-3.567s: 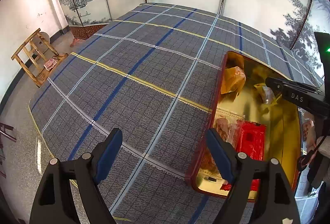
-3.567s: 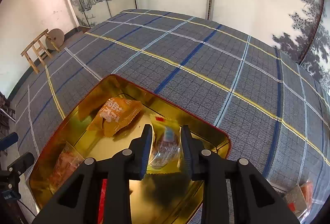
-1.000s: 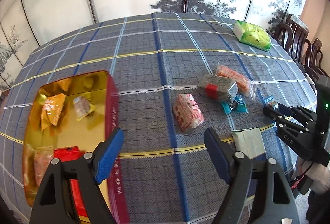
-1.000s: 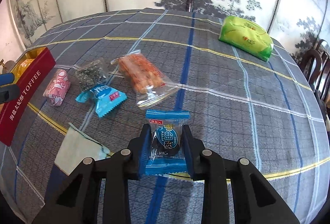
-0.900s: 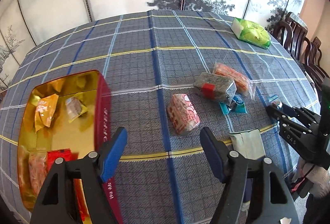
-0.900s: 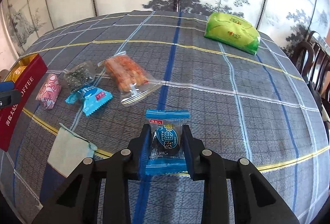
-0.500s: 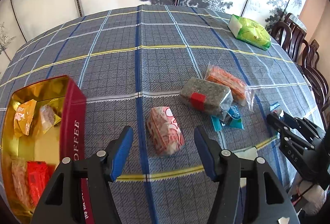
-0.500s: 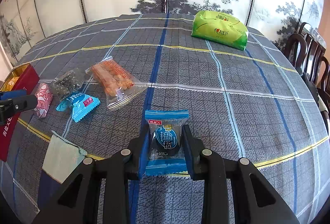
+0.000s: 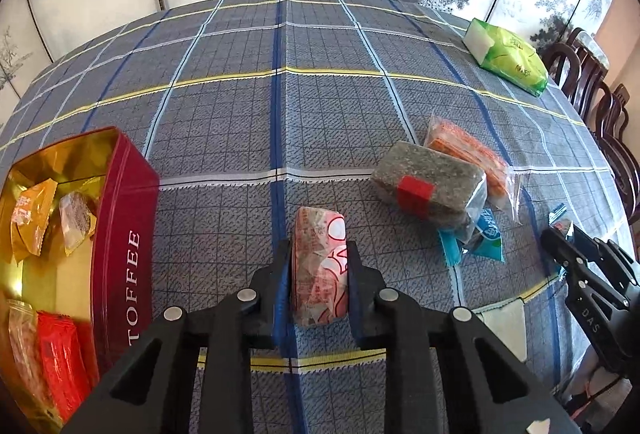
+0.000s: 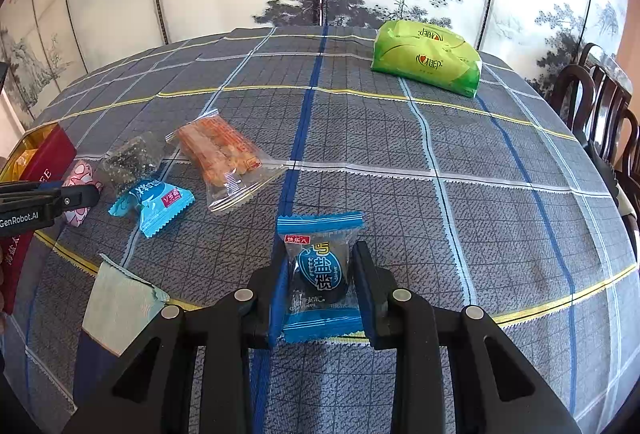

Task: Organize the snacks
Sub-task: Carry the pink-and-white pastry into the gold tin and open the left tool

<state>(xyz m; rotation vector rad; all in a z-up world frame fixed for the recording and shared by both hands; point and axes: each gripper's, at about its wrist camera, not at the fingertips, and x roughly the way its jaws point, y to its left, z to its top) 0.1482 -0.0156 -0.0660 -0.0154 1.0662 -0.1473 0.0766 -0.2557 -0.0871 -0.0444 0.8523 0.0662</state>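
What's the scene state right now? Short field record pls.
left gripper: shut on pink snack pack
right gripper: shut on blue plum candy
tin: red TOFFEE box, open, snacks inside, left of the pink pack
loose on tablecloth: seaweed block, orange cracker bag, light blue candy, green pack

Bright daylight, soft shadows, sharp, fisheye-warped edges
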